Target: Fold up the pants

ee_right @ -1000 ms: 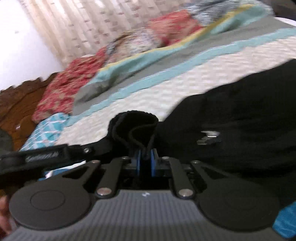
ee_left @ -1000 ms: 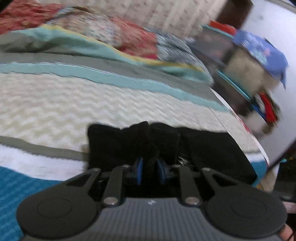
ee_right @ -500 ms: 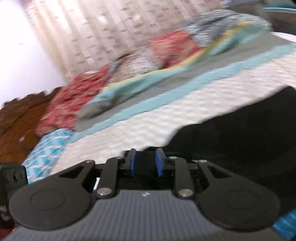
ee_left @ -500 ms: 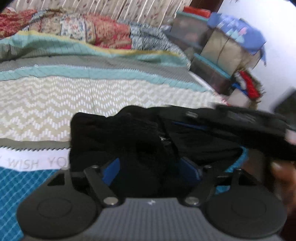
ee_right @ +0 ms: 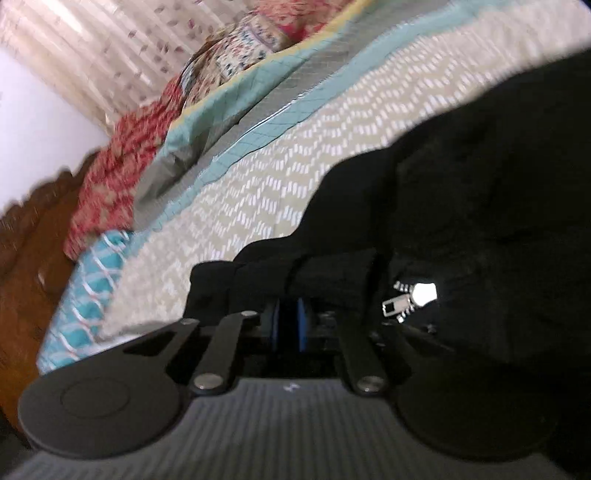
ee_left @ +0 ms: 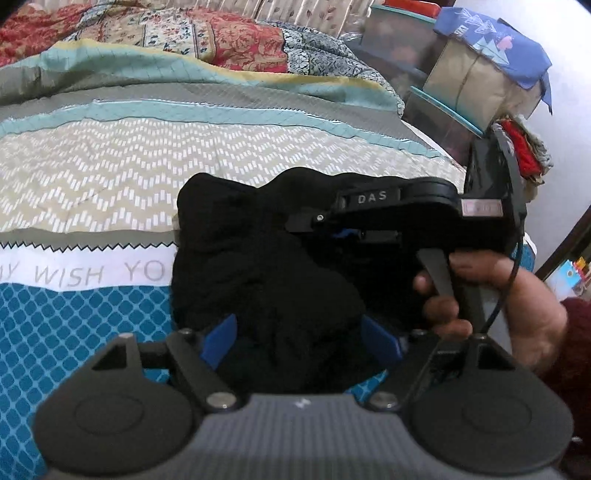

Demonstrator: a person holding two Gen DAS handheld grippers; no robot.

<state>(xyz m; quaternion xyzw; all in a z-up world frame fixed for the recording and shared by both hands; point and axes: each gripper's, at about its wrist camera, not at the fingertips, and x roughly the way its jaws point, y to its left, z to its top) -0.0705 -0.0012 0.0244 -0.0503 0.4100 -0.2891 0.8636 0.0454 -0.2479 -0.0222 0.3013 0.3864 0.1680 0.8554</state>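
Note:
The black pants (ee_left: 258, 258) lie bunched on the patterned bedspread (ee_left: 110, 166). My left gripper (ee_left: 301, 341) is open, its blue pads (ee_left: 218, 339) spread on either side of a mound of black cloth. My right gripper (ee_left: 343, 233) comes in from the right over the pants, held by a hand (ee_left: 517, 295). In the right wrist view the right gripper (ee_right: 288, 321) is shut on a fold of the pants (ee_right: 480, 184), and a silver zipper pull (ee_right: 410, 297) shows just to its right.
Rumpled quilts and pillows (ee_left: 184, 33) lie along the far side of the bed. Stacked boxes and bags (ee_left: 480, 74) stand past the bed's right edge. A wooden headboard (ee_right: 29, 240) is at the left in the right wrist view.
My left gripper has opened and let go of the pants. My right gripper has swung in over the pants, loosened for a moment and closed on the cloth again.

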